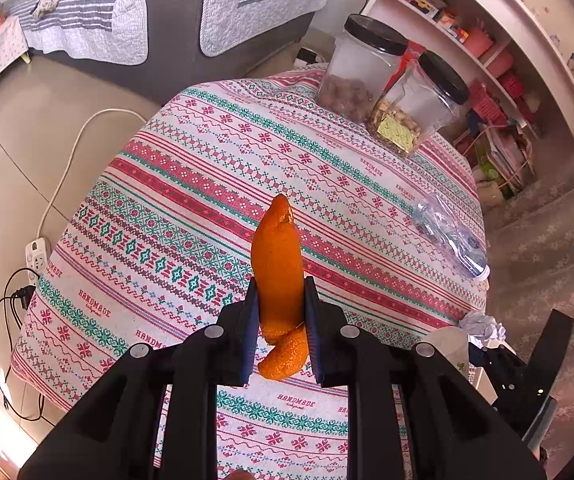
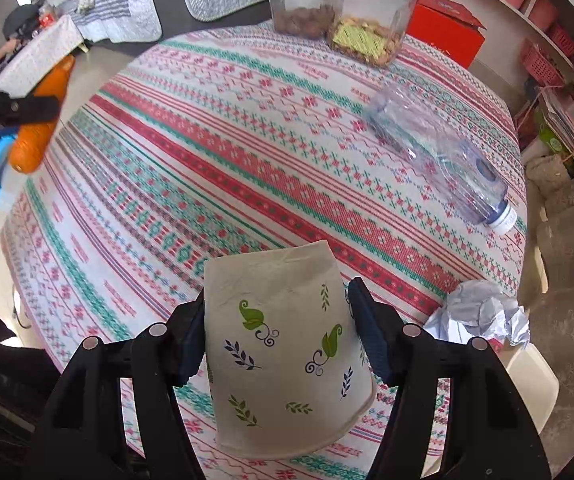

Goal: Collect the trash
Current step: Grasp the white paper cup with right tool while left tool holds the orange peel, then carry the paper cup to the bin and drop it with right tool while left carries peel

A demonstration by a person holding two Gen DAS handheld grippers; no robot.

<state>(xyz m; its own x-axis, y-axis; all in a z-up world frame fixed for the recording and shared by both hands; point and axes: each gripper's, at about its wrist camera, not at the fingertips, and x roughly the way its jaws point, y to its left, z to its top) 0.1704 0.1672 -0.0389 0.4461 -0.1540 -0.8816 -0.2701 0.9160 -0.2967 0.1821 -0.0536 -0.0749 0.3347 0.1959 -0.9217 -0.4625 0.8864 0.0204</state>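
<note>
The left gripper [image 1: 281, 312] hides the middle of the orange peel [image 1: 277, 256] behind its fingers; its body is cut off by the lower edge of the left wrist view. In the right wrist view, the paper cup [image 2: 283, 352] covers the tablecloth [image 2: 215, 152] behind it, and its open mouth faces away from view. Two jars [image 2: 343, 12] at the table's far edge are cropped by the top of the right wrist view, lids barely showing. The crumpled paper [image 1: 483, 326] is partly hidden behind a pale object in the left wrist view. Shelf items [image 1: 467, 36] are too small to identify.
</note>
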